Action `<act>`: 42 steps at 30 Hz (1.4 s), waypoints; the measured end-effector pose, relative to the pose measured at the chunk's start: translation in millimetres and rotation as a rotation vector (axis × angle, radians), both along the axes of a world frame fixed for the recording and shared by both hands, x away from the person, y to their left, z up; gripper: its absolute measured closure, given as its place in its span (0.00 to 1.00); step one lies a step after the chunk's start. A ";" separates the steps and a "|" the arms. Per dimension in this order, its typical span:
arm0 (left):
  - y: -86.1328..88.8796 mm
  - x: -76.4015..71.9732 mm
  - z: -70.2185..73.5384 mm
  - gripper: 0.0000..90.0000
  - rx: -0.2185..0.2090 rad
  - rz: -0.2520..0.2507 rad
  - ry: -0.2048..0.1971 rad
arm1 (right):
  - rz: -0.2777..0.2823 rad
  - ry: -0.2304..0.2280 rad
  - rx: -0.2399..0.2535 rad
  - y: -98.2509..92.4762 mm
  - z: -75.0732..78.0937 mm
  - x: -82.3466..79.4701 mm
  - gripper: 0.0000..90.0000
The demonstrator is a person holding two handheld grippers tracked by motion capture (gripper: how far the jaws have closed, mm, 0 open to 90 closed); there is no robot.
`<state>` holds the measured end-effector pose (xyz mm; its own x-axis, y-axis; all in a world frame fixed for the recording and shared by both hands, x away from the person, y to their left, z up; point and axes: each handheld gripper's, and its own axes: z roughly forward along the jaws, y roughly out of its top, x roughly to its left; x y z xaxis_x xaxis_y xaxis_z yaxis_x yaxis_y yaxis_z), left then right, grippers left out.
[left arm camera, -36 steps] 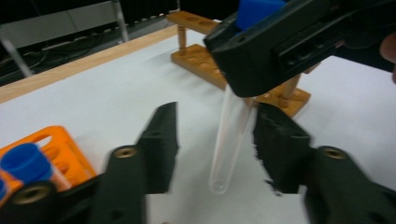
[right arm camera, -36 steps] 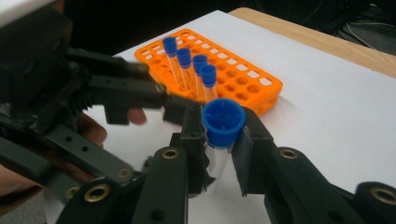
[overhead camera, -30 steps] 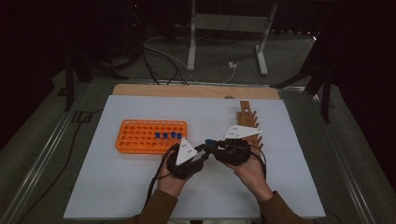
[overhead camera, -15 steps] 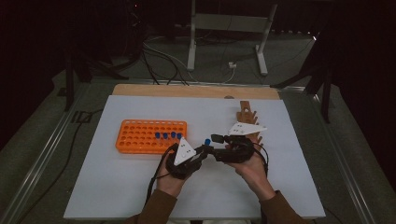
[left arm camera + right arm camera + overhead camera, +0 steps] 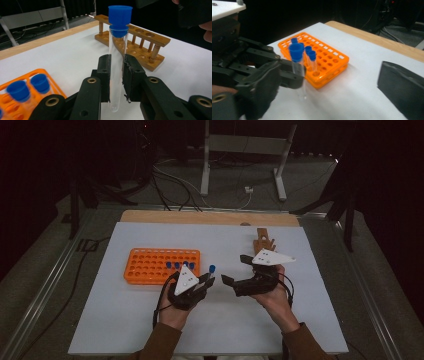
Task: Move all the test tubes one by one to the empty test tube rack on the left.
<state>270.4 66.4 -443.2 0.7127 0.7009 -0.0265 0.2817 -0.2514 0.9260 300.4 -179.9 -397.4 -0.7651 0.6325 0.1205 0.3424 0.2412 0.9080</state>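
One clear test tube [image 5: 117, 62] with a blue cap stands upright, pinched in the left claw [image 5: 206, 281] above the white counter [image 5: 120, 325]. The right claw [image 5: 234, 270] has just spread wide, nothing between its jaws. A loose grip could let the smooth glass slip. The orange rack [image 5: 150, 265] lies just left, the wooden rack [image 5: 262, 241] behind.

Both sleeves [image 5: 165, 340] at the bottom of the high view are brown. The left gripper [image 5: 209, 280] and right gripper [image 5: 232, 270], mid-frame, are black, each topped by a pale grey three-cornered plate with small dark dots, and black cables loop from them past the wrists. In the left gripper view, the black linkage arms across the lower frame carry brass-coloured pivot bushes, and the pads [image 5: 132, 75] have ragged edges.
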 end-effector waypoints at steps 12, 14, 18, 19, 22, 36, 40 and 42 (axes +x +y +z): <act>32.6 -1.2 7.0 0.87 -0.033 0.042 -0.002 | -0.048 -0.040 -0.003 -17.3 -0.1 2.0 0.00; 36.5 -0.8 8.8 0.87 -0.039 0.046 -0.006 | -0.064 -0.053 -0.010 -20.9 -1.3 2.8 0.00; 42.8 0.2 10.9 0.87 -0.050 0.045 -0.007 | -0.085 -0.041 0.003 -29.5 -5.4 7.0 0.00; 44.8 0.5 11.4 0.87 -0.053 0.045 -0.007 | -0.086 -0.040 0.005 -31.6 -6.2 8.0 0.00; 51.2 1.2 13.1 0.86 -0.061 0.046 -0.010 | -0.092 -0.037 0.010 -36.3 -6.6 9.0 0.00; 86.4 3.7 22.4 0.86 -0.104 0.132 -0.043 | -0.122 -0.026 0.051 -50.8 -7.7 13.0 0.00; 94.2 4.7 21.7 0.87 -0.115 0.163 -0.053 | -0.132 -0.024 0.056 -55.5 -8.6 14.4 0.00; 97.7 5.2 21.6 0.86 -0.115 0.175 -0.061 | -0.134 -0.024 0.057 -56.7 -8.7 14.7 0.00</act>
<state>275.7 164.1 -421.6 0.5833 0.8088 -0.0741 0.2546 -0.0954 0.9623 315.1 -236.6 -406.1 -0.6777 0.7216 0.1415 0.3458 0.1429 0.9274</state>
